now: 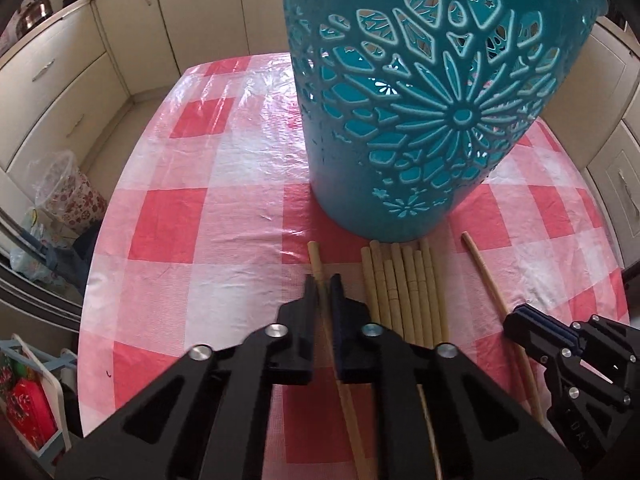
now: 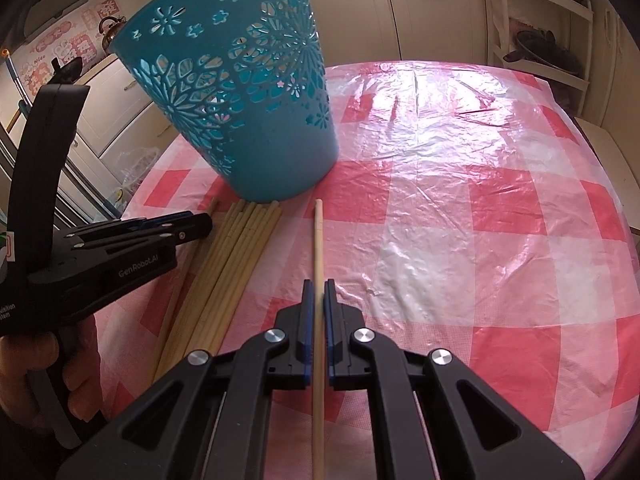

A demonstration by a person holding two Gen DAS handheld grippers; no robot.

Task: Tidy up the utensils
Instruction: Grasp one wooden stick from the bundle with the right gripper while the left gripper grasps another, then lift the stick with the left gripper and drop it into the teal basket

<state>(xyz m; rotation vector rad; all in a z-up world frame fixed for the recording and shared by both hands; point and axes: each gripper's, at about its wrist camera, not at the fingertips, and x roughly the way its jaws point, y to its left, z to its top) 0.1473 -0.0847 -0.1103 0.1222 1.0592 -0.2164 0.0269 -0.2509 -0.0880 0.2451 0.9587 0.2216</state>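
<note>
- Tabletop [image 2: 460,208] under a red-and-white checked plastic cover, with cream kitchen cabinets around it.
- Teal basket [image 1: 432,112] with cut-out flower pattern, upright on the tabletop at the far end of the chopsticks; mouth out of view above, base just beyond the stick tips, contact with them not certain.
- Bundle of chopsticks [image 1: 404,280] lying side by side on the cover, tips toward the basket base, between the two grippers.
- Left gripper [image 1: 323,284] pointed steeply down, jaws together and clamped on a single chopstick [image 1: 315,258] lying just left of the bundle; stick running between the pads and back beneath the gripper body.
- Right gripper [image 2: 319,292] likewise angled down, jaws clamped on another single chopstick [image 2: 318,236] set apart on the bundle's right side; far end of that stick near the basket foot, and seemingly resting on the cover.
- Part of a hand [image 2: 28,364] seen gripping the left gripper's handle.
- Step in hand, by judgement: one stick gripped on each side, pickup just secured, lift not yet begun.
- Next move likely calls for raising both sticks clear of the cover, tipping them upright, and carrying them over the tall rim to drop inside; care needed not to knock the light basket over or let a thin stick pivot in the jaws.
</note>
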